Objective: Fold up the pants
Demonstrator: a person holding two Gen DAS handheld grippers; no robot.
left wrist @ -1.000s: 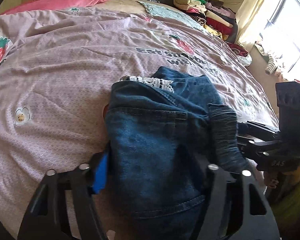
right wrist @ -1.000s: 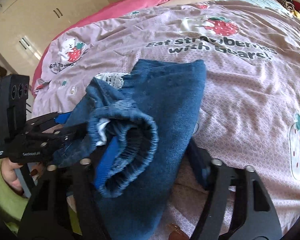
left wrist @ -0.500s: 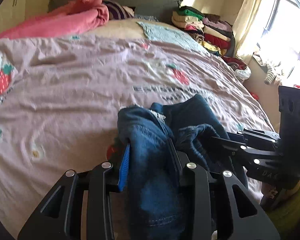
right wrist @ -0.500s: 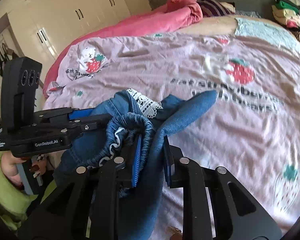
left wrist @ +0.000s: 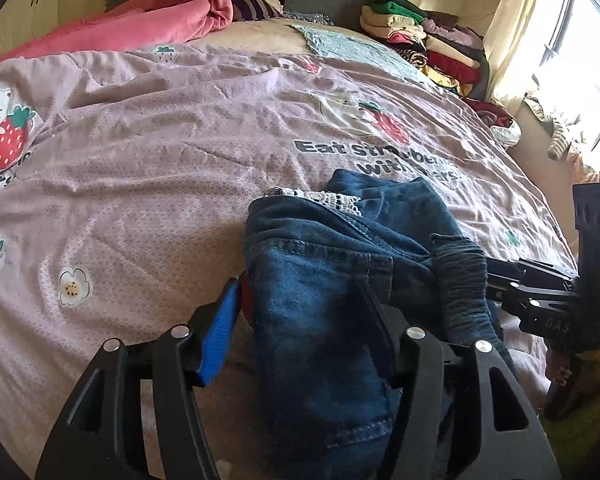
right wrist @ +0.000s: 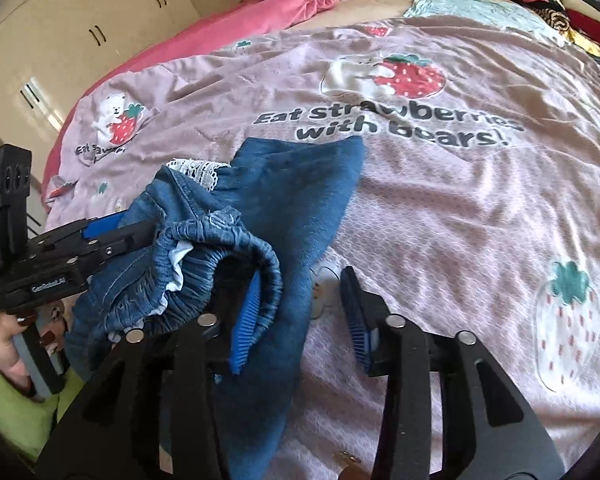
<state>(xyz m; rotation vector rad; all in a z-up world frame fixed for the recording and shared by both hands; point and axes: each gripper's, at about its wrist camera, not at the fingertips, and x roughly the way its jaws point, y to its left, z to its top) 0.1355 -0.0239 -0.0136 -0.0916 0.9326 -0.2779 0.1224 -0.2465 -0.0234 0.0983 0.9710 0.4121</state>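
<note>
- Now the blue denim pants (left wrist: 332,280) lie bunched at the near edge of the bed, on a pink bedspread (left wrist: 148,184) printed with strawberries, bears and the words "Eat strawberries with bears!".
- A strip of white lace trim (right wrist: 198,170) shows at the far side of the bundle, next to a flat fold of darker blue cloth that reaches toward the lettering.
- The gathered elastic waistband (right wrist: 236,256) curls up in a loop at the near side of the pile.
- The left gripper (left wrist: 304,320) points down at the denim; its jaws are opening, the cloth lies between them, and a gap shows between the blue pad on the left finger and the fabric. The other finger is partly hidden by the denim.
- The right gripper (right wrist: 300,304) is also opening. Its left blue pad sits just under the curl of the waistband, while its right pad stands clear over bare bedspread, so it does not clamp the cloth.
- A hand (right wrist: 8,344) with a green sleeve holds the left gripper's handle, seen in the right wrist view.
- Farther off, a pink blanket (left wrist: 148,20) lies along the head of the bed, and a stack of folded clothes (left wrist: 424,36) sits at the far right corner.
- Cream wardrobe doors (right wrist: 80,36) stand beyond the bed on the left.
</note>
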